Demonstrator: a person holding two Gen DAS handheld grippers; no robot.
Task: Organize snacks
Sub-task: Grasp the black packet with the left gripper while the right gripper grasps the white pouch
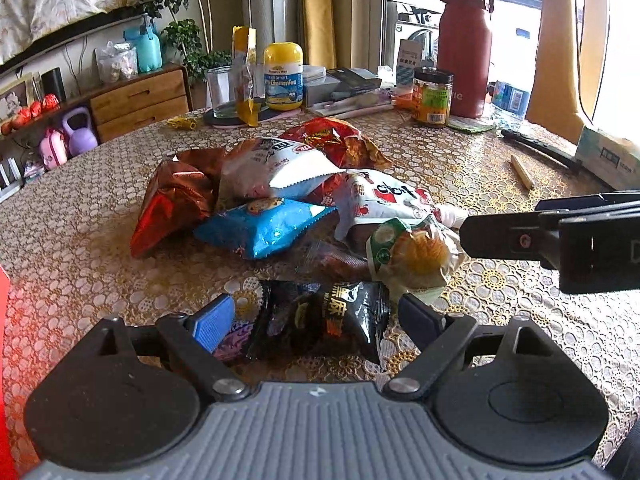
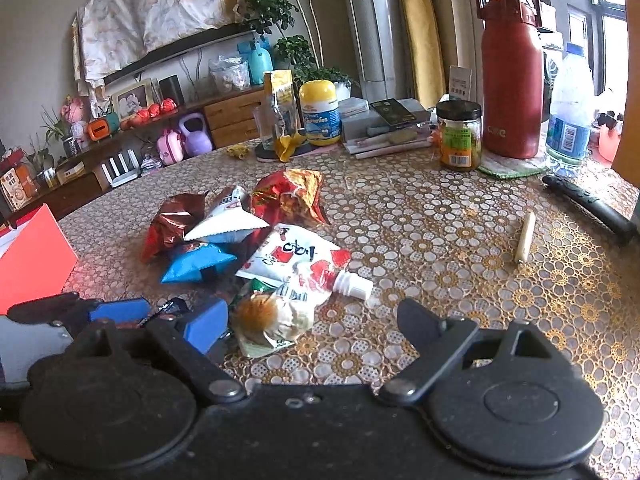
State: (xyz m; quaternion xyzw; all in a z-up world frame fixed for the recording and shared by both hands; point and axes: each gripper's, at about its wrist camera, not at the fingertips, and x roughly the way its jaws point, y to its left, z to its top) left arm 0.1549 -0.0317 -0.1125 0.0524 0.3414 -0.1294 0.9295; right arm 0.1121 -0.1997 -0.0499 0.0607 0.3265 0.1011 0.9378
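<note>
A pile of snack packets lies on the patterned table (image 1: 80, 216). It holds a red foil bag (image 1: 172, 200), a white packet (image 1: 276, 168), a blue cookie packet (image 1: 264, 224), a white spouted pouch (image 1: 384, 196) and a green-and-orange packet (image 1: 412, 252). My left gripper (image 1: 320, 316) is open with its jaws on either side of a black packet (image 1: 332, 320), which lies on the table. My right gripper (image 2: 316, 320) is open beside the green-and-orange packet (image 2: 272, 320), and it shows from the side in the left wrist view (image 1: 500, 236). The left gripper's blue fingertips (image 2: 120, 310) show at the left.
At the back stand a red flask (image 1: 464, 48), a jar (image 1: 432, 96), a yellow gummies tub (image 1: 283, 76), a glass (image 1: 220, 92) and a yellow bag (image 1: 246, 76). A red box (image 2: 32, 256) is at the left. A wooden stick (image 2: 524, 238) and a black pen (image 2: 588, 204) lie at the right.
</note>
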